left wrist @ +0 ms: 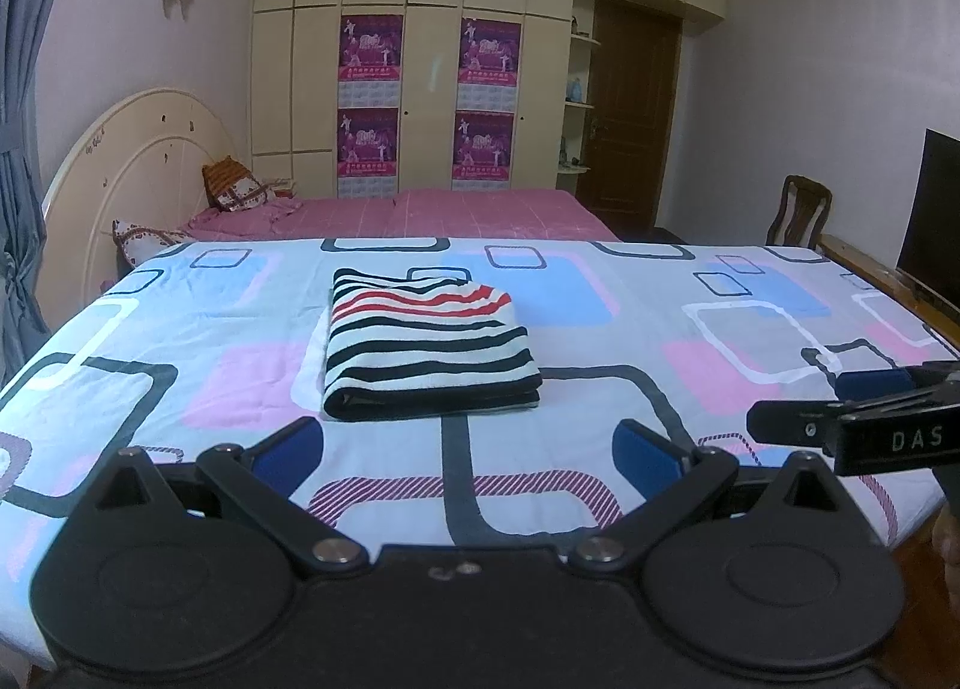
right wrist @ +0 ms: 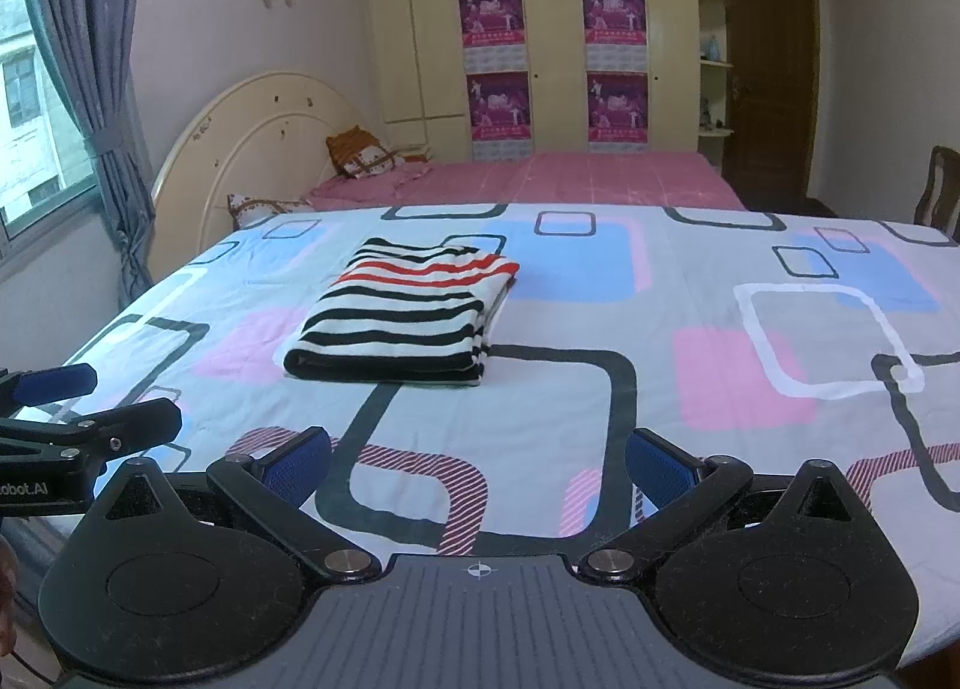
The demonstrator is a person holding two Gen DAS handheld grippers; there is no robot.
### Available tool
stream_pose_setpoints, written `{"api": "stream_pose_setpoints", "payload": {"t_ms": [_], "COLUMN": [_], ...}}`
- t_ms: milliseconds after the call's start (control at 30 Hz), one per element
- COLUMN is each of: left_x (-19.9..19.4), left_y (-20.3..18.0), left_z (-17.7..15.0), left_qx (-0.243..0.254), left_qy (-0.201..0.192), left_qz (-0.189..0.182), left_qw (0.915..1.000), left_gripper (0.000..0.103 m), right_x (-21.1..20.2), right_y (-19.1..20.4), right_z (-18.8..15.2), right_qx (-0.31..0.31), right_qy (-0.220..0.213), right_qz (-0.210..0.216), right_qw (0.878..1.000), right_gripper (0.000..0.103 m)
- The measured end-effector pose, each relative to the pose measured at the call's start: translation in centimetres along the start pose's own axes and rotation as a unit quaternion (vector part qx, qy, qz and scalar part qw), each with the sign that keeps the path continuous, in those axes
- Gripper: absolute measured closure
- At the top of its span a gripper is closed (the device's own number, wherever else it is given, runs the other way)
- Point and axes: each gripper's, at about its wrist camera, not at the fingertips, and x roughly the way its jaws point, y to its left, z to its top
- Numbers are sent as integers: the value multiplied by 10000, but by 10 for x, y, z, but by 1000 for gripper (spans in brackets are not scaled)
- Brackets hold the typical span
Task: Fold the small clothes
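A striped garment (left wrist: pixel 426 347), white with black and red stripes, lies folded into a neat rectangle on the patterned sheet (left wrist: pixel 600 329); it also shows in the right wrist view (right wrist: pixel 402 317). My left gripper (left wrist: pixel 468 455) is open and empty, above the sheet just short of the garment's near edge. My right gripper (right wrist: pixel 480 464) is open and empty, back from the garment and to its right. The right gripper also shows at the right edge of the left wrist view (left wrist: pixel 840 407). The left gripper shows at the left edge of the right wrist view (right wrist: pixel 78 407).
The sheet covers a flat surface whose right edge (left wrist: pixel 912 503) drops to the floor. Behind it stands a pink bed (left wrist: pixel 420 215) with pillows (left wrist: pixel 234 185) and a headboard (left wrist: pixel 120 173). A chair (left wrist: pixel 798 209) and a dark screen (left wrist: pixel 936 215) are at the right.
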Motion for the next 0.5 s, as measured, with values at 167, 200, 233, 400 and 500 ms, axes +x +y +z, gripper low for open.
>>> {"api": "stream_pose_setpoints", "payload": {"t_ms": [167,200,233,400,500], "left_x": [-1,-1,-1,0,-2], "left_y": [-1,-1,-1,2,2], "left_z": [-1,-1,-1,0,1], "left_qx": [12,13,12,-40,-87], "left_qy": [-27,-29,-29,-43,-120], "left_qz": [26,36,54,106,81], "left_qw": [10000,10000,10000,9999,9999], "left_gripper": [0,0,0,0,0], "right_x": [-1,-1,-1,-1,1], "right_y": [0,0,0,0,-1], "right_z": [1,1,1,2,2], "right_qx": [-4,-3,-6,-26,-38], "right_qy": [-16,-17,-17,-23,-8], "right_qz": [14,12,19,44,64], "right_qw": [10000,10000,10000,10000,10000], "right_gripper": [0,0,0,0,0]}}
